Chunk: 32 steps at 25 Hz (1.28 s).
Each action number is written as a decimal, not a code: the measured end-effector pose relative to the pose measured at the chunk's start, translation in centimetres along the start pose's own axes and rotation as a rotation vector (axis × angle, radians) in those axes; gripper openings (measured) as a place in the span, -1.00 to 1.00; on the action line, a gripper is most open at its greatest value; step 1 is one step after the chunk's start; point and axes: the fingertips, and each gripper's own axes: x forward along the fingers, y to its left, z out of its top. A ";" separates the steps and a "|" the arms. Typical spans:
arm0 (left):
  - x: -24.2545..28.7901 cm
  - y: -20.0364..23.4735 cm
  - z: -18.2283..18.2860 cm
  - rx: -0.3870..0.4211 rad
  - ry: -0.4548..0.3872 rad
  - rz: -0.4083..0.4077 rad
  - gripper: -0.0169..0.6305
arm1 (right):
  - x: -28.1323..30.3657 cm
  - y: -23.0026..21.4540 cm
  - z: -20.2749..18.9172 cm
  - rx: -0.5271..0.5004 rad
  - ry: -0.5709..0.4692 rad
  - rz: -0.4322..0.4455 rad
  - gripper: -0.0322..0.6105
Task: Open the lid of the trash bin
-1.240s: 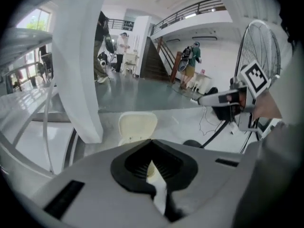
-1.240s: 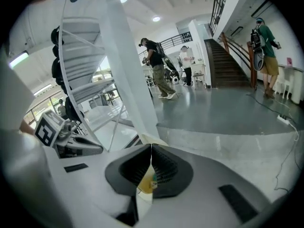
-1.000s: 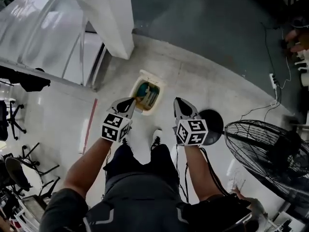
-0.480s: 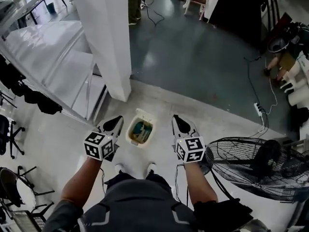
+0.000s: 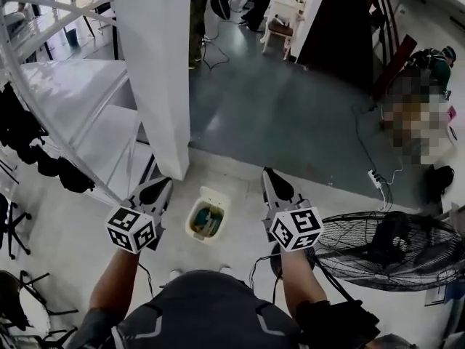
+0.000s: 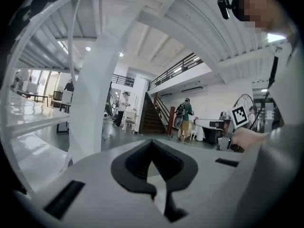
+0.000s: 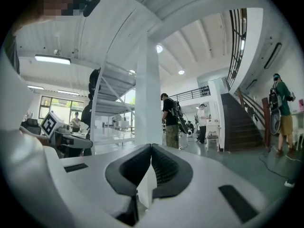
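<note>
Pale polished floor (image 5: 73, 217) spread beneath the standing person, with a white pillar (image 5: 156, 64) at the far left and a black fan (image 5: 385, 249) lying at the right. The cream trash bin (image 5: 207, 220) stood on that floor near the person's feet, between the two tools and well below them; greenish contents showed in its top, so the lid looked already open and little seemed left to do. The left tool (image 5: 156, 189) and the right tool (image 5: 274, 180) were each clenched on nothing, pointing out across the hall.
</note>
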 end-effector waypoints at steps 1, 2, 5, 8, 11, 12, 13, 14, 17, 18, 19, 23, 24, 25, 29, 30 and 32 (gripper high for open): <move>-0.2 0.1 0.8 -0.008 -0.014 -0.004 -0.92 | 0.2 0.1 0.5 -0.011 -0.003 0.003 -0.82; -0.4 0.1 1.6 -0.019 -0.023 -0.008 -0.92 | 0.4 0.2 0.6 -0.017 0.004 0.007 -0.82; -0.8 -0.2 3.6 -0.014 -0.044 -0.021 -0.92 | 0.8 0.1 -0.2 -0.016 0.042 0.006 -0.82; -1.4 -0.3 4.9 0.037 -0.065 -0.021 -0.92 | 1.2 0.3 -0.4 0.004 0.037 0.005 -0.82; -1.7 -0.2 5.6 0.088 -0.085 -0.008 -0.92 | 1.3 0.5 0.2 -0.005 0.027 0.014 -0.82; -1.7 -0.3 5.8 0.084 -0.094 -0.011 -0.92 | 1.2 0.4 0.5 -0.007 0.025 0.014 -0.82; -1.8 -0.4 6.1 0.075 -0.104 -0.014 -0.92 | 1.1 0.3 0.7 -0.008 0.025 0.013 -0.82; -1.9 -0.5 6.3 0.068 -0.115 -0.015 -0.92 | 1.1 0.2 0.9 -0.011 0.026 0.011 -0.82; -2.2 -0.4 6.8 0.079 -0.141 -0.004 -0.92 | 1.2 0.5 1.3 -0.030 0.027 0.011 -0.82; -2.2 -0.3 6.9 0.088 -0.143 0.001 -0.92 | 1.2 0.6 1.5 -0.032 0.025 0.011 -0.82; -2.2 -0.3 6.9 0.093 -0.143 0.003 -0.92 | 1.2 0.7 1.7 -0.035 0.023 0.008 -0.82; -1.8 -0.7 7.5 0.086 -0.142 -0.019 -0.92 | 1.2 0.6 2.3 -0.076 0.035 0.001 -0.82; -1.8 -0.7 7.7 0.092 -0.147 -0.016 -0.92 | 1.1 0.6 2.4 -0.081 0.039 0.003 -0.82; -1.8 -0.7 7.8 0.099 -0.152 -0.010 -0.92 | 1.0 0.7 2.4 -0.082 0.040 0.005 -0.82; -2.0 -0.9 7.9 0.114 -0.165 -0.004 -0.92 | 0.7 0.8 2.5 -0.082 0.034 0.006 -0.82; -2.0 -0.9 7.9 0.122 -0.169 -0.005 -0.92 | 0.7 0.9 2.4 -0.081 0.033 0.008 -0.82; -1.9 -0.9 7.9 0.142 -0.174 0.002 -0.92 | 0.7 1.0 2.2 -0.077 0.034 0.009 -0.82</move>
